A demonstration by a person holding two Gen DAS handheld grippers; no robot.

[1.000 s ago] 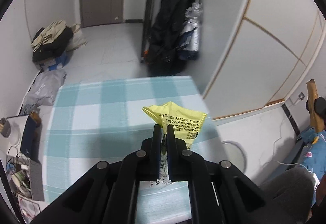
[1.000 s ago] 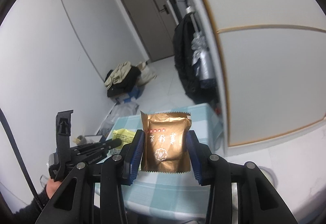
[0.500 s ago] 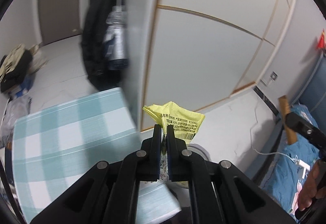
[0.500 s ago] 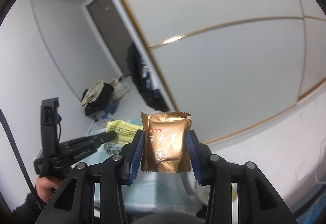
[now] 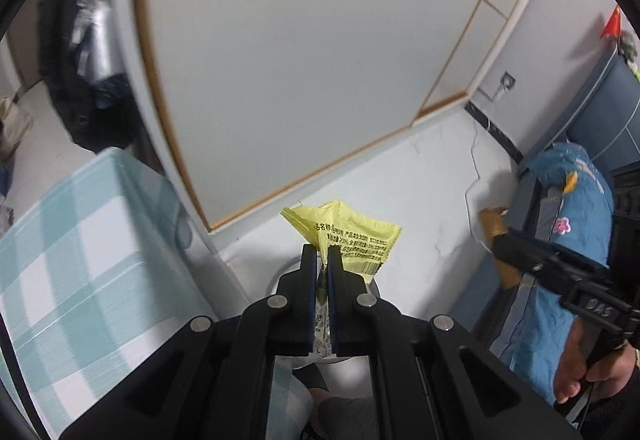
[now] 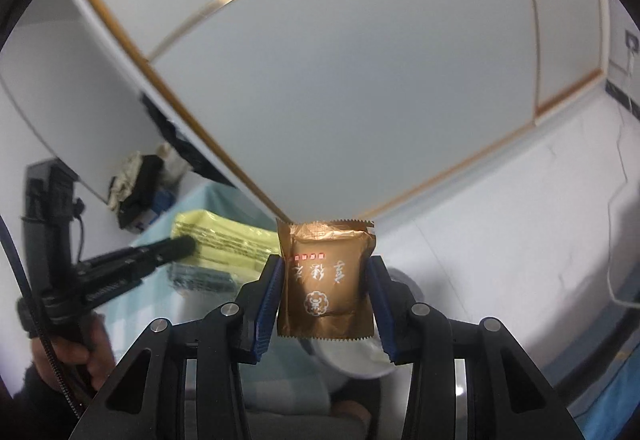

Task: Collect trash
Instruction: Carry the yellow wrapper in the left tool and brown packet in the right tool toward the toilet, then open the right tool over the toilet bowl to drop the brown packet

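My left gripper (image 5: 322,256) is shut on a crumpled yellow wrapper (image 5: 352,236) with black print, held in the air past the table's right edge. It also shows in the right wrist view (image 6: 224,240), beside the left gripper (image 6: 180,246). My right gripper (image 6: 325,264) is shut on a brown-gold snack packet (image 6: 326,280), held upright. It shows in the left wrist view (image 5: 496,230) at the right. A white bin (image 6: 360,356) sits on the floor below both grippers, mostly hidden; its rim shows in the left wrist view (image 5: 372,286).
A table with a teal-and-white checked cloth (image 5: 80,272) is at the left. A grey wardrobe wall with gold trim (image 5: 300,60) fills the background. A blue bed with bedding (image 5: 572,200) is at the right. A cable (image 5: 472,176) runs down the white wall.
Both grippers have swung right, away from the table top and toward the wall and floor. The wrappers stay gripped. The bin has come into view below them.
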